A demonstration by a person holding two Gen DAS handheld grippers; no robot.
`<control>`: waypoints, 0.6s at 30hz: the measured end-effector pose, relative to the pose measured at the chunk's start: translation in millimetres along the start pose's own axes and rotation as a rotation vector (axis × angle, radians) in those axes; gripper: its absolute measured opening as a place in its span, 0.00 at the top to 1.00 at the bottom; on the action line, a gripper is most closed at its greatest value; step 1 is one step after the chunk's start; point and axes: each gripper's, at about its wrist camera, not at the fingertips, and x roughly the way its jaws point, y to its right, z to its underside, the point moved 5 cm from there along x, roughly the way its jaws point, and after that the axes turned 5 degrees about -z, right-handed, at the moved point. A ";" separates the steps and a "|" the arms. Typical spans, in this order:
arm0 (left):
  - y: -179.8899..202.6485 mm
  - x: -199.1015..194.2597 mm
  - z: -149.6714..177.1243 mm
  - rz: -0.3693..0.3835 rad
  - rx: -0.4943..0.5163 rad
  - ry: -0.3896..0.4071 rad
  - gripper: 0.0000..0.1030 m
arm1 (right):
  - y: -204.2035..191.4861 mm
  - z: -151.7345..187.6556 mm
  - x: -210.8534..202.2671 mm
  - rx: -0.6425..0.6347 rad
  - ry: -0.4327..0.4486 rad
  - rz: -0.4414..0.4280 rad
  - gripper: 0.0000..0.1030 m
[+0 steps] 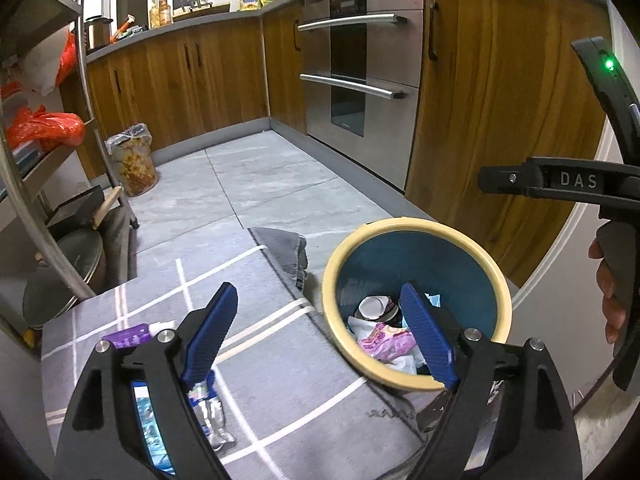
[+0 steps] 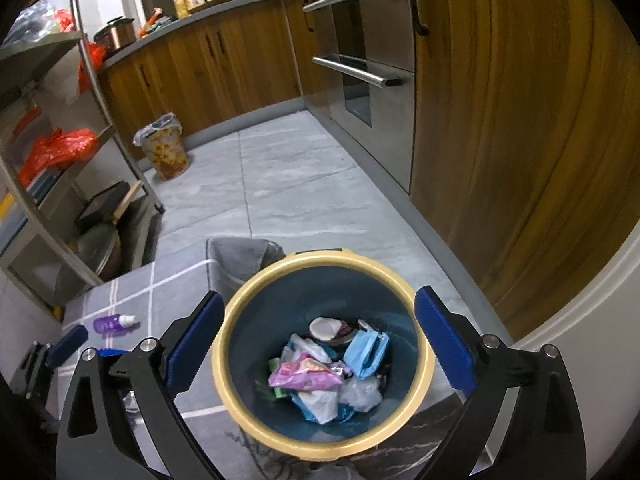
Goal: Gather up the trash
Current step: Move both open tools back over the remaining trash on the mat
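A blue bin with a cream rim (image 1: pixel 332 264) (image 2: pixel 224 376) stands beside a grey checked cloth (image 1: pixel 260 376) (image 2: pixel 132 292). It holds several wrappers, among them a pink one (image 2: pixel 304 374) (image 1: pixel 386 342) and a light blue one (image 2: pixel 366 350). My left gripper (image 1: pixel 320 340) is open and empty, above the cloth at the bin's edge. A squeezed tube (image 1: pixel 208 412) and a blue packet (image 1: pixel 150 424) lie under it. A purple bottle (image 1: pixel 130 336) (image 2: pixel 112 324) lies to the left. My right gripper (image 2: pixel 316 350) is open and empty, right above the bin.
Wooden cabinets (image 1: pixel 192 76) and a steel oven (image 1: pixel 360 80) line the far and right sides. A metal shelf rack (image 1: pixel 48 160) with red bags stands left. A lined patterned bin (image 1: pixel 134 166) sits on the grey tile floor.
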 end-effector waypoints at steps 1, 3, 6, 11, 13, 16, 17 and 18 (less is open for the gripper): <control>-3.3 -4.6 0.8 -0.003 -0.002 0.004 0.19 | -3.0 1.0 -1.3 -0.004 -0.001 -0.001 0.07; -8.9 -12.5 2.6 -0.007 -0.004 0.008 0.19 | -11.2 3.2 -5.6 -0.018 0.001 0.000 0.07; -20.9 -26.7 5.9 -0.019 -0.005 0.019 0.19 | -23.1 5.5 -11.7 -0.039 0.009 -0.005 0.07; -43.5 -43.6 12.4 -0.047 -0.019 0.025 0.18 | -47.5 11.1 -17.1 -0.088 0.010 -0.014 0.06; -56.0 -49.3 16.0 -0.065 -0.032 0.023 0.18 | -58.5 13.7 -18.4 -0.111 0.011 -0.014 0.06; -78.2 -56.3 21.7 -0.091 -0.068 0.016 0.18 | -74.9 16.2 -20.1 -0.137 0.011 -0.026 0.06; -86.5 -58.4 23.9 -0.099 -0.084 0.012 0.18 | -81.1 17.2 -19.3 -0.146 0.007 -0.032 0.06; -95.6 -60.4 26.5 -0.107 -0.103 0.007 0.18 | -87.0 18.2 -18.9 -0.155 0.002 -0.036 0.06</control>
